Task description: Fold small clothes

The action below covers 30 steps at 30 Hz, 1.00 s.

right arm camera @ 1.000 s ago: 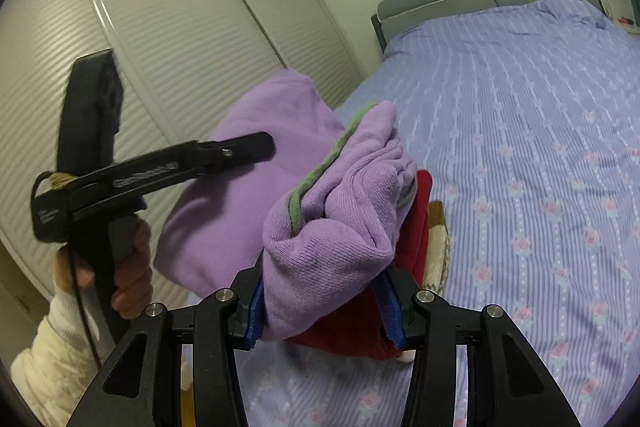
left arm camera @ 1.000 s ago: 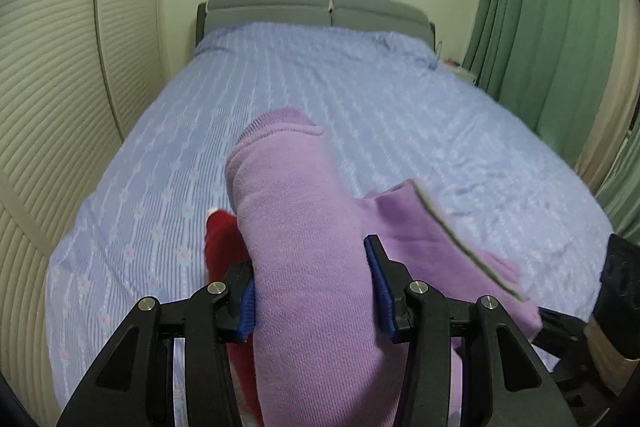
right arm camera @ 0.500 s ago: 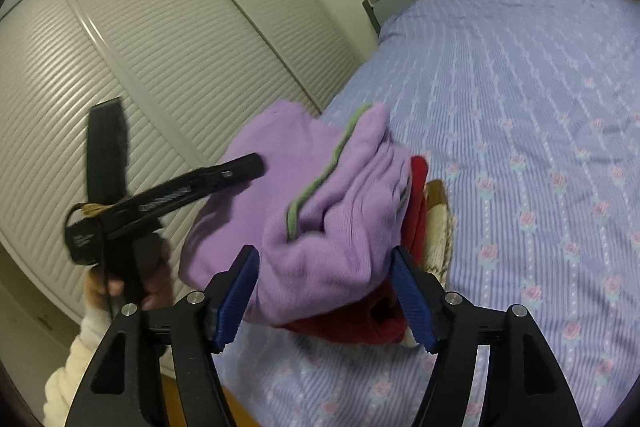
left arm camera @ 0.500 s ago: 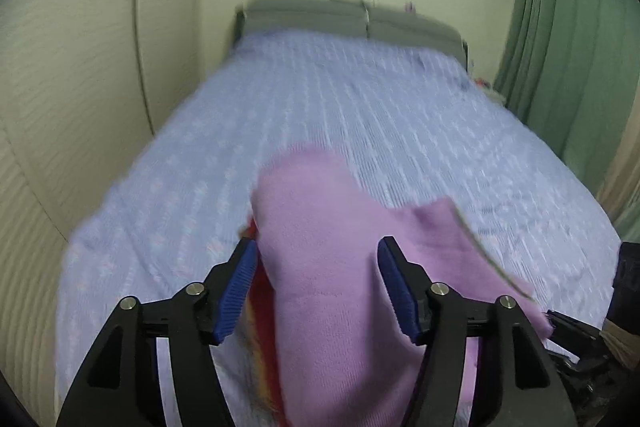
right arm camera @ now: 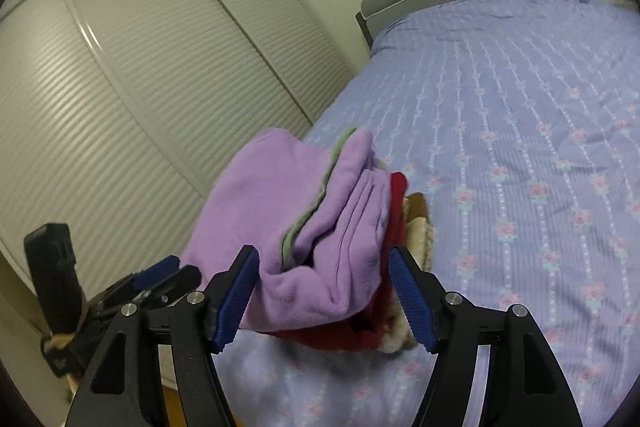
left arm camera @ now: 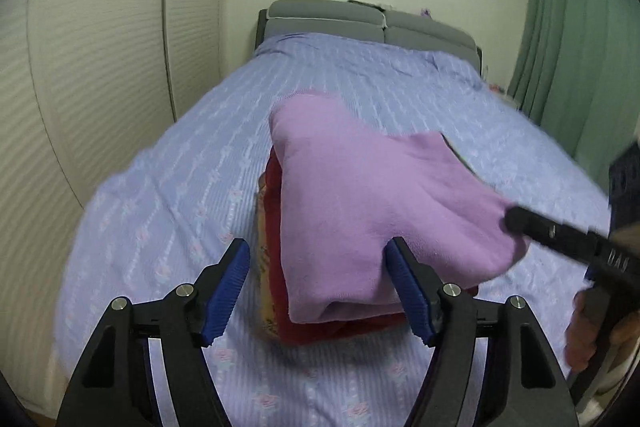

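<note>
A folded purple garment [left arm camera: 360,203] with a green trim lies on top of a folded red garment [left arm camera: 320,329] and a beige patterned one [left arm camera: 264,291], stacked on the bed near its foot. My left gripper [left arm camera: 318,291] is open and empty, just short of the stack. My right gripper [right arm camera: 324,295] is open and empty at the stack's other side; the purple garment [right arm camera: 288,211] fills the view beyond its pads. The right gripper also shows in the left wrist view [left arm camera: 560,235], and the left one in the right wrist view [right arm camera: 152,283].
The bed has a lilac flowered cover [left arm camera: 192,187] and a grey headboard [left arm camera: 360,23]. White slatted wardrobe doors [right arm camera: 140,87] run along the bed's left side. Green curtains [left arm camera: 576,47] hang at the right.
Both grippers have opened, let go of the purple garment and drawn back. The garment now rests on the stack.
</note>
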Each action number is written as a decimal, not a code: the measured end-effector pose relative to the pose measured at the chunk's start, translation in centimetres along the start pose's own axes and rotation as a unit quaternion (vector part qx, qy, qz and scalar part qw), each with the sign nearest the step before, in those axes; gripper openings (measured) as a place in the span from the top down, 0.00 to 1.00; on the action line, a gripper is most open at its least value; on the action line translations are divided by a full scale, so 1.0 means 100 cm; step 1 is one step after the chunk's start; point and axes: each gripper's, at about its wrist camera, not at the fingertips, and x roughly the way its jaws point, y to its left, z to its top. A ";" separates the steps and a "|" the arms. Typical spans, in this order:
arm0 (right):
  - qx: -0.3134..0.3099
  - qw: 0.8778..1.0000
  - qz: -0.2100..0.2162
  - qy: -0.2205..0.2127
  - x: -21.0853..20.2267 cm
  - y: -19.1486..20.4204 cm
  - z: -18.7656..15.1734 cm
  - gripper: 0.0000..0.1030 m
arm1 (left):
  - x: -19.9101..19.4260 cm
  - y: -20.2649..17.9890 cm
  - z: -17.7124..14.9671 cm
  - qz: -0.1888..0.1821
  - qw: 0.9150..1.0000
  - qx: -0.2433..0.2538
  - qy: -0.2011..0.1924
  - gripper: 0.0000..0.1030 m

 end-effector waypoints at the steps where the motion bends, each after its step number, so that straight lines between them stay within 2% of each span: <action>1: -0.001 1.000 -0.002 -0.001 -0.001 -0.001 -0.001 0.34 | 0.003 0.004 0.000 -0.001 1.000 -0.007 0.003 0.29; 7: 0.000 1.000 -0.013 0.003 0.006 -0.015 -0.005 0.32 | 0.022 0.012 -0.004 -0.003 1.000 -0.023 0.014 0.24; 11: -0.017 0.999 -0.031 0.007 0.014 -0.019 -0.008 0.26 | 0.026 0.018 -0.006 -0.013 0.999 -0.046 0.017 0.18; 16: -0.016 0.999 -0.032 0.018 0.012 -0.021 -0.003 0.23 | 0.013 0.002 -0.004 0.021 1.000 -0.023 0.005 0.16; 24: -0.041 0.999 -0.018 -0.011 -0.035 -0.001 0.011 0.20 | -0.037 -0.042 0.009 0.047 0.999 -0.003 -0.023 0.16; 25: -0.046 0.999 -0.022 -0.015 -0.043 0.000 0.012 0.18 | -0.047 -0.053 0.009 0.049 0.998 0.002 -0.031 0.15; 27: -0.055 0.998 -0.036 -0.020 -0.063 0.000 0.014 0.14 | -0.062 -0.072 0.009 0.060 0.997 0.009 -0.040 0.07; 29: -0.073 0.996 -0.052 -0.025 -0.084 -0.002 0.014 0.13 | -0.076 -0.092 0.007 0.074 0.996 0.010 -0.048 0.05; 30: -0.082 0.994 -0.064 -0.028 -0.096 -0.004 0.014 0.12 | -0.085 -0.105 0.005 0.069 0.996 0.012 -0.055 0.02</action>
